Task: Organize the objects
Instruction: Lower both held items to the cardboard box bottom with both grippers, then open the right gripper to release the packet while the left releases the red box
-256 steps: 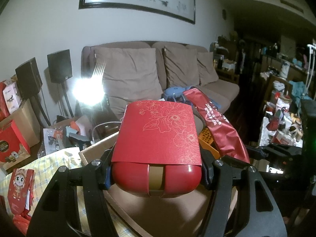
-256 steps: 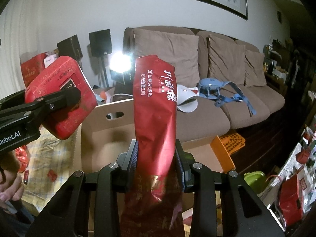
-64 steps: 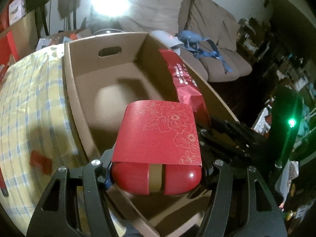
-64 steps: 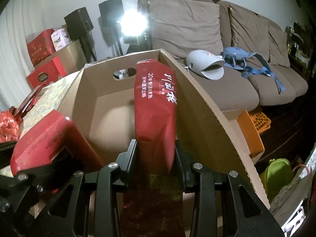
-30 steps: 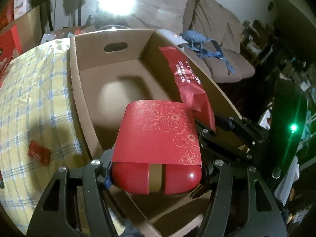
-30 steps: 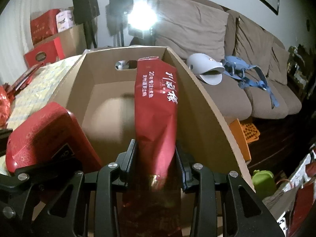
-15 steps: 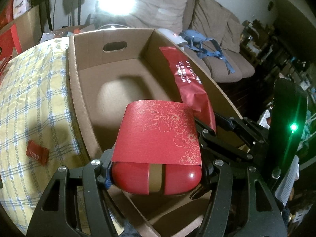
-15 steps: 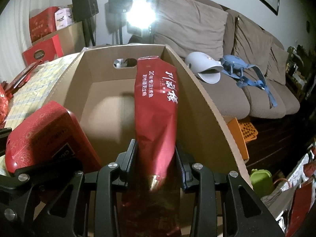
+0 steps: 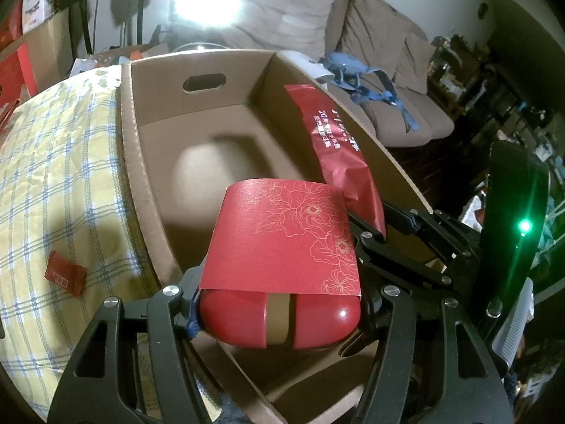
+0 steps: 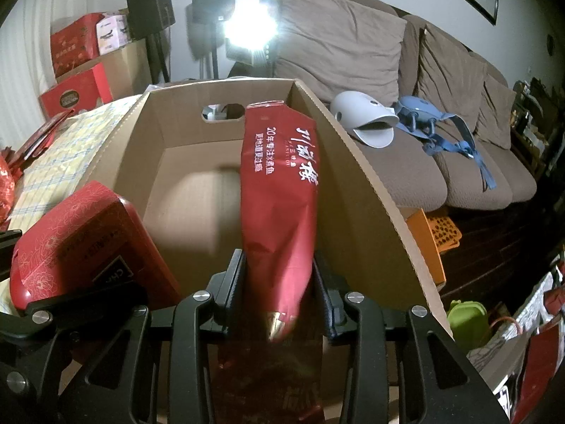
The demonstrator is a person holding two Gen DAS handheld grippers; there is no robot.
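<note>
Left gripper [image 9: 279, 304] clamps the red gift box [image 9: 282, 247], held over the near end of the open cardboard box [image 9: 134, 162]. Right gripper [image 10: 279, 282] pinches the red foil pouch [image 10: 282, 176], upright along the box's right wall. Box sits on the yellow plaid cloth [image 9: 53, 176].

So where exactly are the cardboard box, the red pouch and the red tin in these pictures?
cardboard box [image 9: 148, 190]: left wrist view, on its left wall.
red pouch [image 10: 282, 176]: right wrist view, on the printed front of the bag.
red tin [image 9: 282, 240]: left wrist view, on its flowered paper sleeve.
</note>
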